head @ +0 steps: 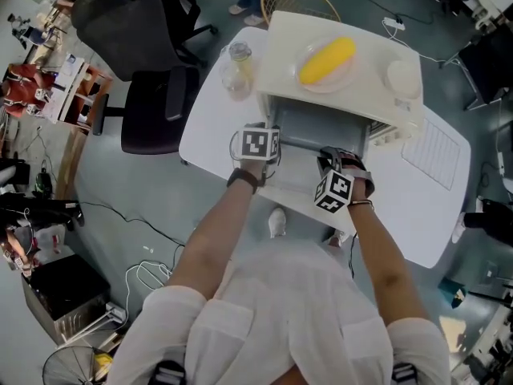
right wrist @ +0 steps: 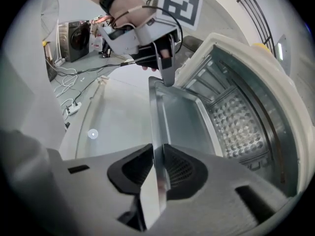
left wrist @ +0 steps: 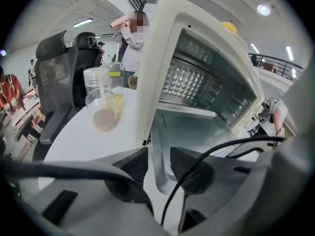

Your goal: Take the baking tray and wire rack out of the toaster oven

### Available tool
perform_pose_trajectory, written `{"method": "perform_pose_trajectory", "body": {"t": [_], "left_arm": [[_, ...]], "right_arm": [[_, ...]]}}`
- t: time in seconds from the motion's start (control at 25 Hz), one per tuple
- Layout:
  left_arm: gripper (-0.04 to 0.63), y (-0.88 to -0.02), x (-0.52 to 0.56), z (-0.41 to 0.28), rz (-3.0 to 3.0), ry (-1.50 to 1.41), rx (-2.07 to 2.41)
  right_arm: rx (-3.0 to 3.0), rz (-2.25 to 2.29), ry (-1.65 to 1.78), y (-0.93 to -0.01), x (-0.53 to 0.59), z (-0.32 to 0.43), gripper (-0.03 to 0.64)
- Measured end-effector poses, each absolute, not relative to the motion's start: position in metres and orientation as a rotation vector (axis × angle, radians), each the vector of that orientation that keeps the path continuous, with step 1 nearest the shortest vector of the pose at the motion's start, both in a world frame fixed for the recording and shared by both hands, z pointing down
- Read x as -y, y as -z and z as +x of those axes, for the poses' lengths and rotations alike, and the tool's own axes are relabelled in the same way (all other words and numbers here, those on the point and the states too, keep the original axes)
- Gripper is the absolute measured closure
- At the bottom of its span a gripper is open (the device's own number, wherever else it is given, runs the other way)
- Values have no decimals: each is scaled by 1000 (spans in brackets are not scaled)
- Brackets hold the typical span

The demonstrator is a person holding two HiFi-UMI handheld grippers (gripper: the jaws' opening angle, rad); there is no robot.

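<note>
The cream toaster oven (head: 280,46) stands on the white table (head: 212,131) with its door down. The metal baking tray (head: 317,128) juts out of its mouth. My right gripper (right wrist: 158,168) is shut on the tray's (right wrist: 179,117) front rim, near the right side. At the tray's left front corner my left gripper (head: 274,144) stands open, its pads (left wrist: 189,168) astride the rim (left wrist: 157,173) with a gap on both sides. It also shows in the right gripper view as the left gripper (right wrist: 165,73). A pale grid that looks like the wire rack (head: 433,149) lies on the table right of the oven.
A plate with a yellow cob (head: 327,61) and a white bowl (head: 402,77) sit on the oven's top. Glass jars and cups (head: 238,66) (left wrist: 104,104) stand left of the oven. A black office chair (head: 152,79) is beyond the table's left edge. A person (left wrist: 130,38) stands behind.
</note>
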State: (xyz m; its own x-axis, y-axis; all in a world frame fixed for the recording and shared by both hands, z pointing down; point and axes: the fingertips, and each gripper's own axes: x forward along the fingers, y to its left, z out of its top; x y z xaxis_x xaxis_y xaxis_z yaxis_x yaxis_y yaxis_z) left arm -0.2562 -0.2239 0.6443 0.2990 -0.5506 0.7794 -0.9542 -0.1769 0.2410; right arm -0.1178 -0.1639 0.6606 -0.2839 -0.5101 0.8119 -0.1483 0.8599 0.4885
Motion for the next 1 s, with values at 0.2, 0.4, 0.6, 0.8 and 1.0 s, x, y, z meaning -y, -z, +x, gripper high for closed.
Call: {"method": "perform_pose_trajectory", "body": {"t": [0.2,0.4,0.6,0.8,1.0], "left_arm": [[465,-655,231,-254,1826,-762,1350],[468,-665,231,-248,1816,-770,1304],[483,-665,233,-250,1777,-753,1281],[508,-669,229,-251,1715,-736,1276],[525,-671,227,-251,1663,-712,1263]], "right_arm": [[1877,480,364,-658,147,-121,546],[1901,468,343,-657,137,-121,549],[1906,458,329,-659,139,-121,549],[1899,436,286,-662,135,-116,546],[1900,427,176,-657,129,-106,535]]}}
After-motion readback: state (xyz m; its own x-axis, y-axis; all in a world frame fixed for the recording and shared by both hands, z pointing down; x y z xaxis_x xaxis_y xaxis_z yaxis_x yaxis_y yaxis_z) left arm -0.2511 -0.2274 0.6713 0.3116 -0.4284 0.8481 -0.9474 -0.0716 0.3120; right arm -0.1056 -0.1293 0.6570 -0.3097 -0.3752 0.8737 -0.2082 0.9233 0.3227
